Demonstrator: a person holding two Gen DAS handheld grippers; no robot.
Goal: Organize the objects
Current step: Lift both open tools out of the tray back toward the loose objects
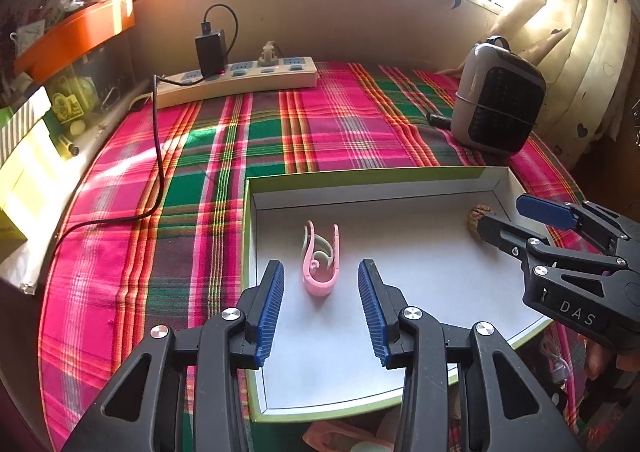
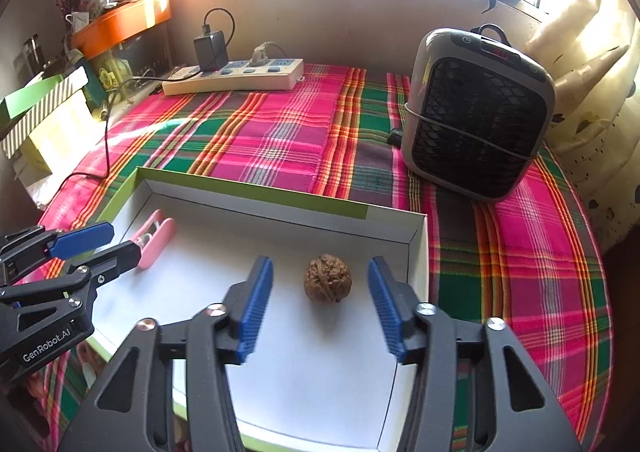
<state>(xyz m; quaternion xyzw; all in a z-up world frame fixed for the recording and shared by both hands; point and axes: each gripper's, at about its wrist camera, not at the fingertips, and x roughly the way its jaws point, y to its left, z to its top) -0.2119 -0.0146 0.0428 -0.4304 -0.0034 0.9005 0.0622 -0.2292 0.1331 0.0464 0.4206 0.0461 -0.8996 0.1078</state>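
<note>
Black gripper arms with blue ribbed pads fill the bottom of both wrist views. On the left gripper (image 1: 321, 306) the jaws stand wide apart and hold nothing; on the right gripper (image 2: 320, 308) the jaws are likewise wide and empty.

Both grippers hover over a shallow white tray (image 1: 400, 332) with green outer walls, which rests on a worktop covered by a pink, green and orange plaid cloth (image 1: 180, 187).

Two things already lie inside the tray. A pink clip (image 1: 322, 258) with a paler curled inner piece lies toward the tray's left wall, just ahead of the left gripper and in line with the gap between its pads. A walnut (image 2: 328, 278), brown, round and deeply wrinkled, sits near the tray's far right corner, just ahead of the right gripper and centred between its pads. Neither object touches a pad.

As a judgement, both items look placed, so this part of the organizing seems done. Something pinkish shows beyond the tray's near edge, too unclear to name, so more may remain.

Along the worktop's far edge lie a cream power strip (image 1: 240, 81) with a black charger (image 1: 211, 51) plugged in, and at the far right a grey fan heater (image 2: 478, 115).
</note>
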